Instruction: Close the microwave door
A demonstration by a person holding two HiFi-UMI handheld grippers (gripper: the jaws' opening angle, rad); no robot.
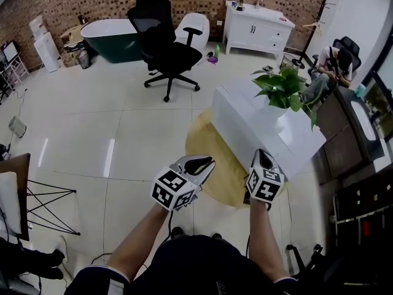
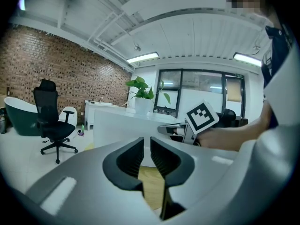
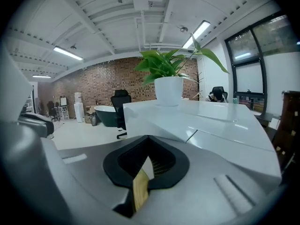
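**Head view, with both gripper views.** The person stands at the lower centre of the frame with both forearms stretched forward over a round yellow rug point(image 1: 206, 140).

- **Left gripper** point(image 1: 207, 161): lower centre. Its jaws stand a narrow slit apart and nothing lies between them, so it is released and empty.
- **Right gripper** point(image 1: 263, 154): just right of the left one and near the corner of a white worktop point(image 1: 245, 117). Its jaw tips meet, so it is clenched on nothing.
- **Surroundings:** the worktop carries a potted plant point(image 1: 282, 88). An office chair point(image 1: 163, 48) and a bathtub point(image 1: 107, 35) stand along the brick wall at the upper left. Dark cabinets point(image 1: 362, 208) fill the right edge.
- **Task object:** no microwave can be made out in any of the three views. Its place, its hinge side and how far its door stands open cannot be told. It probably lies outside the frames or within the dim right edge.

**Handling, as a judgement.**

- A microwave door is likely a light, stiff, hinged panel that swings freely and then resists briefly at the latch.
- It needs a push rather than a grip, and a gripper with its jaws together, like the right one, would serve as a blunt pusher.
- The best point of contact is the frame at the free edge, far from the hinge, where the least force turns it. The window pane is the more fragile and slippery surface.
- A light oven may slide backward under the final press.
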